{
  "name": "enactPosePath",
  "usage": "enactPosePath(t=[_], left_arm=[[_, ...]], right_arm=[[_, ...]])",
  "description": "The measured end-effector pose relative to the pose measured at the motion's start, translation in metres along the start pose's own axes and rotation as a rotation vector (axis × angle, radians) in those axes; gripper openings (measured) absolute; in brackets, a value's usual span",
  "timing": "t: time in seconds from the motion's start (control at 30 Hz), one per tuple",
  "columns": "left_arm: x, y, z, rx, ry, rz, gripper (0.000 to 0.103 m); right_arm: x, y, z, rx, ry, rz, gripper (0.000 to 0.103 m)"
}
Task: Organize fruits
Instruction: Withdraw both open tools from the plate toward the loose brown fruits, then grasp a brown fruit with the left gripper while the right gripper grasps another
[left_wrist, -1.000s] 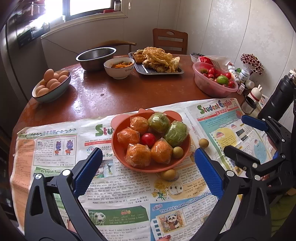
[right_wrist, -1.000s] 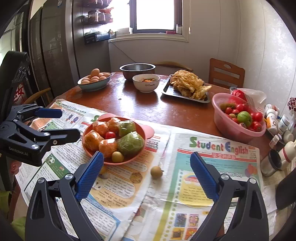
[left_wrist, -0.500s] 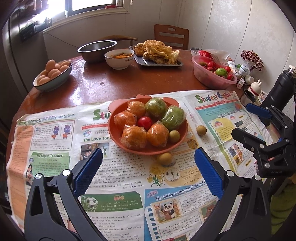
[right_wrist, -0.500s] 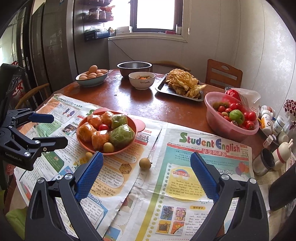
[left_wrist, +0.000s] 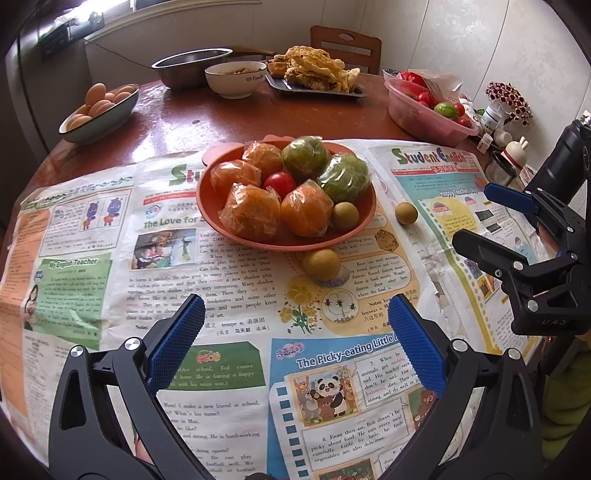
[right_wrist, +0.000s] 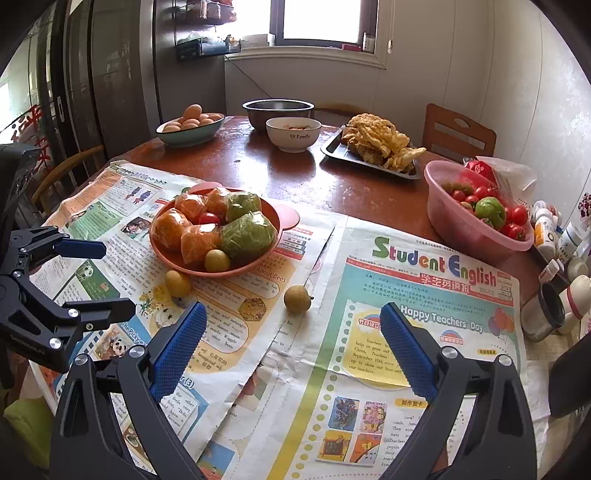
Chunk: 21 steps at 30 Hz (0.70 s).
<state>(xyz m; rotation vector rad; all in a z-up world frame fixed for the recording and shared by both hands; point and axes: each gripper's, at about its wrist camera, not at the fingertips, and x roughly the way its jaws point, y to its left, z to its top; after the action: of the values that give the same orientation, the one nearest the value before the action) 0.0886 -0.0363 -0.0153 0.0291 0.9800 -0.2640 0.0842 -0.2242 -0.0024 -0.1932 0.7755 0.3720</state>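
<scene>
- Presently both grippers hang above the newspaper (left_wrist: 236, 288) that covers the near half of the round surface (right_wrist: 295, 173). Left gripper (left_wrist: 295, 339): jaws wide apart, nothing between them. Right gripper (right_wrist: 288, 347): the same, wide apart and empty.
- Task's things: orange plate (left_wrist: 364, 218) heaped with plastic-wrapped oranges (left_wrist: 251, 212), two wrapped green fruits (left_wrist: 343, 177), a red tomato (left_wrist: 279, 183) and one small brown fruit (left_wrist: 345, 216) at the plate's near rim.
- Two more small brown fruits lie loose on the paper: one (left_wrist: 321, 264) touching or just beside the plate's near edge, the other (right_wrist: 297, 299) farther toward the right gripper (likely the next picks, by my reading).
- Risk: the loose fruits are round and hard-looking. Jaws closing off-centre could squirt one away, and it would roll across the paper toward the surface's edge.
- Risk: the paper is creased and overlapped near the right-hand fruit; a fingertip dragging low could catch a fold and shift the sheet, plate and all.
- Risk: the plate is piled high. Dropping a fruit on the heap could dislodge the small one at the rim, or let the new one slide off the slick wrapping.
- Risk: the grippers sit near each other; both reaching for the plate at once could collide.
</scene>
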Motion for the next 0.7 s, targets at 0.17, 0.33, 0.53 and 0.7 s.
enactPosePath(t=[0.17,0.33,0.53,0.7], left_arm=[[0.013,-0.008,-0.002,0.004,0.020,-0.004,0.093],[0.022,-0.011,0.001,0.002,0.021,-0.003,0.093],[0.028,-0.012,0.005,-0.006,0.027,-0.015,0.084],[0.032,-0.013,0.008,0.000,0.034,-0.030,0.073]], right_arm=[[0.012,-0.007,-0.004,0.009,0.021,-0.002,0.095],[0.027,-0.014,-0.007,0.013,0.041,-0.002,0.093],[0.046,-0.017,-0.007,0.016,0.071,0.014,0.076],[0.058,-0.014,-0.005,0.008,0.084,0.041,0.055]])
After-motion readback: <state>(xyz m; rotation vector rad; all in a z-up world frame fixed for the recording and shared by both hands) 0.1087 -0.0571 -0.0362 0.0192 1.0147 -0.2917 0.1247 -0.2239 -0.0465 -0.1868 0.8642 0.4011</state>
